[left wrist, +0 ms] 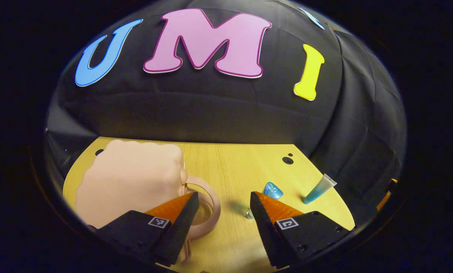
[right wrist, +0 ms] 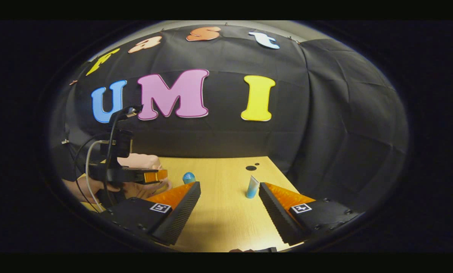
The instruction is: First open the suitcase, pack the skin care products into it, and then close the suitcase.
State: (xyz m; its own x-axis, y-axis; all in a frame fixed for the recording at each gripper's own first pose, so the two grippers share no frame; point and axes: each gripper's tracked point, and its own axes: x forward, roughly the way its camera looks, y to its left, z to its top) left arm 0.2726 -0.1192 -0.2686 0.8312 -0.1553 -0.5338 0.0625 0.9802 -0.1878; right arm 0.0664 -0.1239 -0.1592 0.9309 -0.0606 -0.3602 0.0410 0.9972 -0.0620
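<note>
Nearest in the left gripper view, the left tool (left wrist: 224, 212) gapes wide and empty, one finger over the handle of the pink suitcase (left wrist: 130, 178), which looks shut on the table (left wrist: 234, 163); opening it seems not yet done. Right of the suitcase lie a small blue bottle (left wrist: 272, 190) and a teal tube (left wrist: 319, 189), cap down-left, tail away.

From the right gripper view, the right tool (right wrist: 229, 206) also spreads empty; here the tube runs nearly straight away, well right of the suitcase.

Matt wood-grain table (left wrist: 234, 159), smooth matt suitcase (left wrist: 131, 178), translucent glossy plastic tube (left wrist: 319, 189).
</note>
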